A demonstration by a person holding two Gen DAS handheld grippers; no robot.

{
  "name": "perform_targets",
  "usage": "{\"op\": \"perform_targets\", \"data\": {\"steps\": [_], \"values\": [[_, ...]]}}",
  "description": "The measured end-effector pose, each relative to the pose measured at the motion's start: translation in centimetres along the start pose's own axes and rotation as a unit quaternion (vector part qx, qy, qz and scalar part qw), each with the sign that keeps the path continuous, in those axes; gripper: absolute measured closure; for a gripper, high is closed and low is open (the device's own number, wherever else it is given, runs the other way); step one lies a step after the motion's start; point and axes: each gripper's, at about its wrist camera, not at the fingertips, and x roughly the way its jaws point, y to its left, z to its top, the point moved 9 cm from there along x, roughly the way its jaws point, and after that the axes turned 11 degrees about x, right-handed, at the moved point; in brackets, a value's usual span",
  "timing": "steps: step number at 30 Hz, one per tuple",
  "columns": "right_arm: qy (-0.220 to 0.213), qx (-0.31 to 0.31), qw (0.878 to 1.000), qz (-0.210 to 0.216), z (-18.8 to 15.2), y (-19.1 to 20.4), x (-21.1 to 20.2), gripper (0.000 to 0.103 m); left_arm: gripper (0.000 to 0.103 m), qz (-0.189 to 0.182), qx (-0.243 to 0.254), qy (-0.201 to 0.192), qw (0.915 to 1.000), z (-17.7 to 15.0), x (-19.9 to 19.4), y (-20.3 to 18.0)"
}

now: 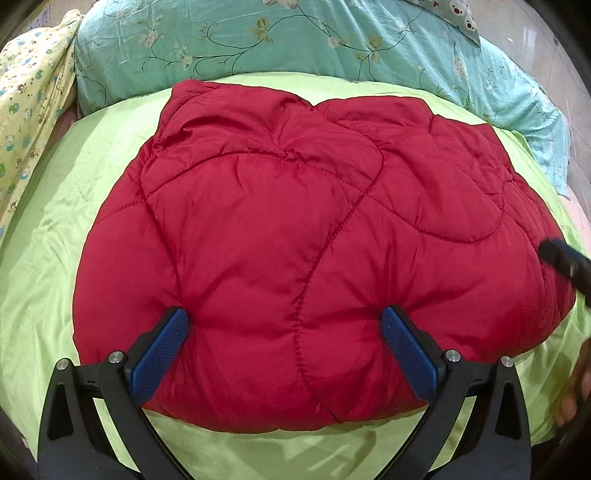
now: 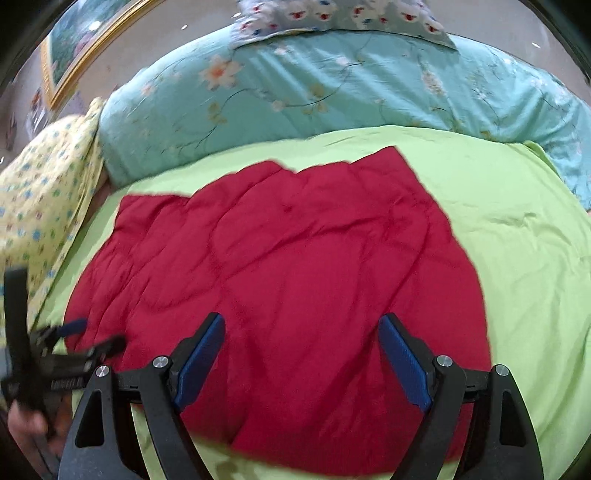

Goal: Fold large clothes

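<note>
Red quilted puffer jacket, folded into a thick, roughly rectangular bundle, lies near the middle of the bed on a lime-green satin sheet. Curved stitch lines cross its top face; the fabric is shiny and puffed. Its near edge sits just inside the near edge of the sheet.

My left gripper stands with its blue-padded fingers wide apart, both tips against the near top of the jacket, denting it slightly; nothing is pinched between them. My right gripper is also spread wide, over the near part of the jacket; that view is blurred, and I cannot tell whether its fingers touch the fabric. Each gripper shows at the edge of the other's view, with part of a hand behind the left one.

The sheet is creased and covers most of the bed. Behind it, a teal floral quilt is heaped along the far side. A yellow cloth with small animal prints is bunched to the left, and a patterned pillow lies beyond the quilt. Pale glossy floor shows far right; a gold-framed picture hangs far left.
</note>
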Motion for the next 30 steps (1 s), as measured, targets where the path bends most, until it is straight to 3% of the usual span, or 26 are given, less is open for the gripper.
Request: {"op": "perform_targets", "data": {"steps": [6, 11, 16, 22, 27, 30], "values": [[0.035, -0.021, 0.998, -0.042, -1.9, -0.1, 1.8, 0.015, 0.000, 0.001, -0.003, -0.017, 0.9999, -0.2, -1.7, 0.3], [0.038, -0.024, 0.998, -0.053, -2.2, -0.4, 2.5, 0.012, 0.000, 0.036, 0.003, -0.027, 0.9990, -0.3, -3.2, 1.5], [0.041, -0.027, 0.997, -0.060, -2.4, -0.3, 2.7, 0.010, 0.000, 0.016, -0.014, -0.003, 0.9998, -1.1, -0.8, 2.3], [0.040, -0.027, 0.997, -0.064, -2.4, -0.1, 2.6, 0.009, 0.000, 0.028, -0.003, -0.001, 0.9996, -1.1, 0.1, 1.8], [0.008, -0.039, 0.997, -0.060, -1.3, 1.3, 0.4, 0.011, 0.000, 0.033, -0.001, -0.001, 0.9995, -1.2, 0.2, 1.7], [0.026, -0.053, 0.996, -0.066, -1.8, 1.5, 1.4, 0.011, 0.000, 0.035, 0.001, 0.000, 0.9994, -1.3, 0.1, 1.7]]}}
